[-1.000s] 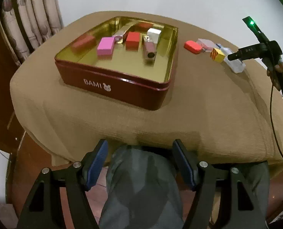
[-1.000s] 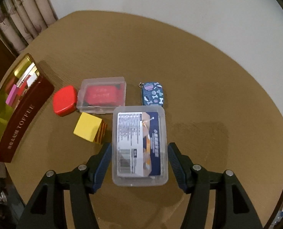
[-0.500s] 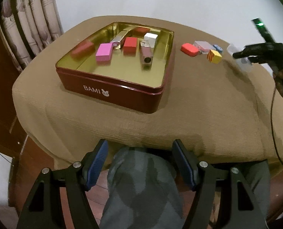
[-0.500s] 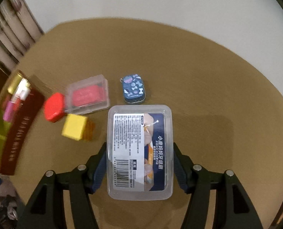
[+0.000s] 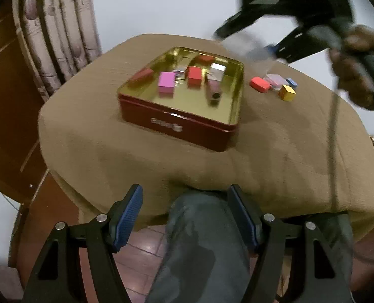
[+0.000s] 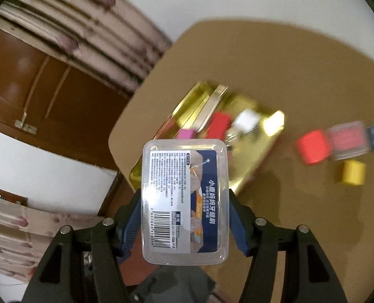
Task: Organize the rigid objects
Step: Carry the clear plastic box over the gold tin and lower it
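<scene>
My right gripper [image 6: 184,217] is shut on a clear plastic box with a blue label [image 6: 184,199] and holds it in the air above the near edge of the red and gold tin [image 6: 260,149]. The tin [image 5: 176,123] holds several small blocks, among them a pink one [image 5: 166,85] and a red one [image 5: 194,76]. My left gripper [image 5: 185,214] is open and empty, low in front of the table over my knee. The right gripper [image 5: 282,30] shows blurred high above the tin.
On the brown table cloth [image 5: 275,146] right of the tin lie a red block [image 5: 259,84], a clear case with a red inside [image 5: 275,80], a yellow cube [image 5: 287,93] and a small blue tin [image 5: 292,82]. A curtain [image 5: 60,30] and a wooden door [image 6: 35,93] stand at the left.
My right gripper has lifted the clear box off the table and swung it left, over the tin. My left gripper has stayed open and drawn back a little.
</scene>
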### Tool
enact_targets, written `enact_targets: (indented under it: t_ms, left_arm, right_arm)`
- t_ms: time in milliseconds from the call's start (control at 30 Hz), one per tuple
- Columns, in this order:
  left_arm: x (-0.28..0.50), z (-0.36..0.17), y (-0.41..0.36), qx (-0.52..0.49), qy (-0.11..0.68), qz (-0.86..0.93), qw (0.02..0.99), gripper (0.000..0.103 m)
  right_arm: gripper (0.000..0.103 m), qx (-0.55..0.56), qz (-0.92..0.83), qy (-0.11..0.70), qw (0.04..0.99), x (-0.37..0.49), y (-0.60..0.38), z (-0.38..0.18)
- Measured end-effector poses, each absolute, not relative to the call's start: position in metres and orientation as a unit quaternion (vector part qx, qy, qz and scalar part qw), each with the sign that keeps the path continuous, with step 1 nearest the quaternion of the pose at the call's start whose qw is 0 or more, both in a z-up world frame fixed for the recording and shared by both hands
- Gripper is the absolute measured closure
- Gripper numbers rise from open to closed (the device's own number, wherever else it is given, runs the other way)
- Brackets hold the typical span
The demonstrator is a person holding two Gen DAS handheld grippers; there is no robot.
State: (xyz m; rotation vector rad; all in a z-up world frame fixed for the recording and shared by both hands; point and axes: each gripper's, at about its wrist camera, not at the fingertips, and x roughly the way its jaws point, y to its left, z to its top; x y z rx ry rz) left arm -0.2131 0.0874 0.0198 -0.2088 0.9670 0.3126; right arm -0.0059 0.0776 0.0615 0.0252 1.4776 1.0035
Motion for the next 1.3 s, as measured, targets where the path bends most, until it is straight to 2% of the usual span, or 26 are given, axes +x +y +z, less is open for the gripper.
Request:
enact_targets:
  t_ms: [233,567,700,867,1033,1300]
  left_arm:
    - [-0.224,0.014,0.104,-0.121,0.472,0.141,0.862,0.037]
    - [-0.226,0.007,0.112,-0.144,0.483,0.124,0.855,0.037]
    - [-0.224,0.003,0.114,-0.150,0.489,0.119,0.851,0.037]
    - [-0.223,0.000,0.115,-0.151,0.493,0.116,0.849,0.037]
    - [-0.222,0.000,0.111,-0.143,0.493,0.119,0.850,0.037]
    - [-0.220,-0.002,0.106,-0.138,0.497,0.122,0.848,0.037]
  right_arm:
    - [0.040,-0.001,0.405,0.695,0.594,-0.018,0.129,0.014]
    - [0.040,-0.078,0.325,0.699,0.633,0.010,0.150,-0.014]
    - [0.040,-0.066,0.313,0.697,0.642,0.015,0.137,-0.009]
    - [0.040,-0.077,0.297,0.690,0.655,0.005,0.166,-0.014]
    - [0.040,-0.029,0.283,0.697,0.658,0.010,0.168,-0.016]
    - [0.040,0.001,0.302,0.649,0.699,0.016,0.145,0.007]
